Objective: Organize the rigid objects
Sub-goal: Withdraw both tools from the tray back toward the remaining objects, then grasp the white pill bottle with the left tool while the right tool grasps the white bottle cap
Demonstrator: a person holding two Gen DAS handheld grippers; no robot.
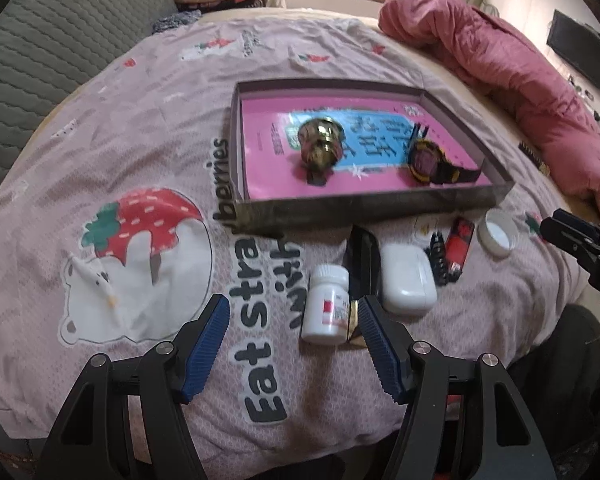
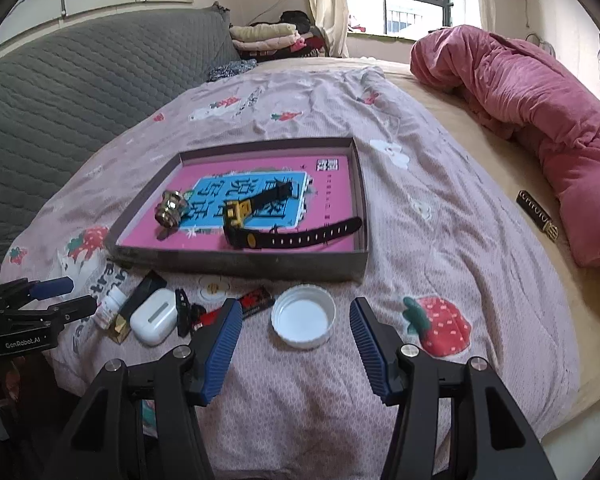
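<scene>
- The shallow box [image 2: 236, 266] sits on the bed [image 2: 440, 240], and I'll place everything against it. Inside it already lie a brass-coloured knob [image 2: 171, 209] towards its left side and a black-and-yellow watch [image 2: 244, 224] towards its right.
- Just outside the box's near wall runs a row of loose things: a white pill bottle [image 1: 327, 305], a dark flat case [image 1: 362, 264], a white earbud case [image 1: 407, 278], a black clip [image 2: 183, 312], a red lighter [image 1: 460, 245] and a white jar lid [image 2: 303, 316] lying open side up.
- The right hand-held gripper [image 2: 296, 344] hangs released, fingers wide, with the jar lid just ahead between them, not touching.
- The left hand-held gripper [image 1: 292, 340] is also spread and empty; its right finger [image 1: 380, 348] sits just beside the pill bottle.
- The lid looks light, stiff and smooth; I'd pinch across its ribbed rim, where the pads should bite.
- The bottle seems light and slippery, and round enough to roll on the soft bedding; gripping across its body below the cap seems safest.
</scene>
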